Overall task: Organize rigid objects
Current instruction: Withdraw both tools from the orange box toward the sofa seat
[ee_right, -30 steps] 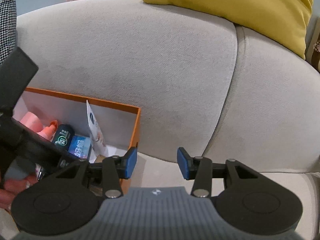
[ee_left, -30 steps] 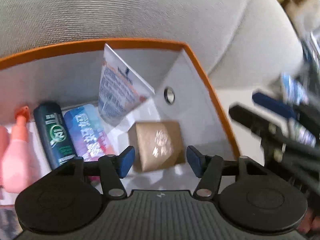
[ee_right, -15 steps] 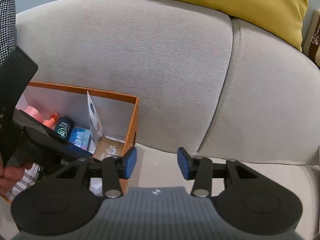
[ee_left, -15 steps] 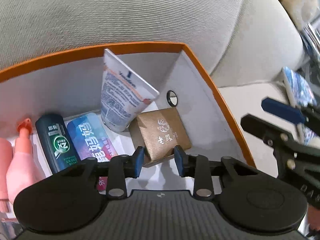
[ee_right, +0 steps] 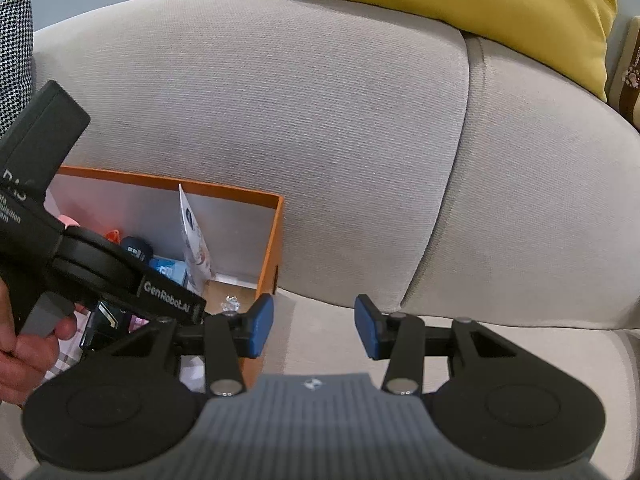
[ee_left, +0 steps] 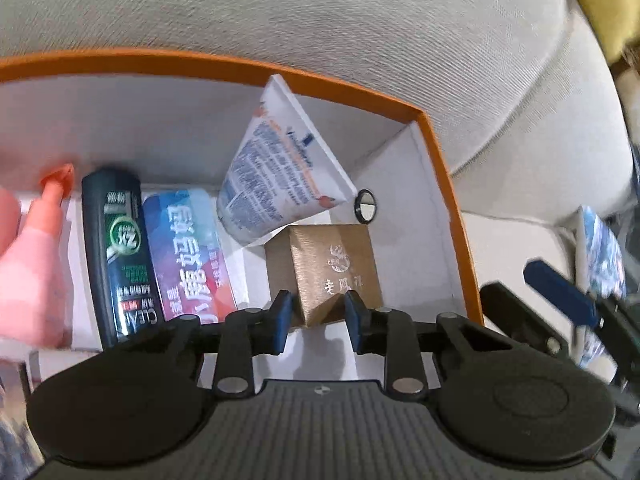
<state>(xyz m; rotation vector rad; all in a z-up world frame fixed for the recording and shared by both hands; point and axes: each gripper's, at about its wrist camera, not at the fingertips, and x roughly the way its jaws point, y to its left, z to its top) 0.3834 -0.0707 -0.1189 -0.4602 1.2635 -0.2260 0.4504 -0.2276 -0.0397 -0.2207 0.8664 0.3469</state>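
Note:
An orange box (ee_left: 448,184) with a white inside sits on a grey sofa; it also shows in the right wrist view (ee_right: 272,240). My left gripper (ee_left: 314,320) is shut on the near corner of a gold box (ee_left: 332,268) inside it, at the right end. Beside it lie a white tube (ee_left: 280,172) leaning on the back wall, a blue pack (ee_left: 188,260), a dark green bottle (ee_left: 120,248) and a pink bottle (ee_left: 36,264). My right gripper (ee_right: 314,326) is open and empty over the sofa seat, right of the orange box.
The grey sofa back (ee_right: 320,140) rises behind the orange box. A yellow cushion (ee_right: 480,4) lies on top of it at the right. A blue-printed pack (ee_left: 600,252) lies on the seat right of the box, near my right gripper's fingers (ee_left: 560,300).
My left gripper closed from wide open onto the gold box and tilted it up. My right gripper moved slightly, staying open.

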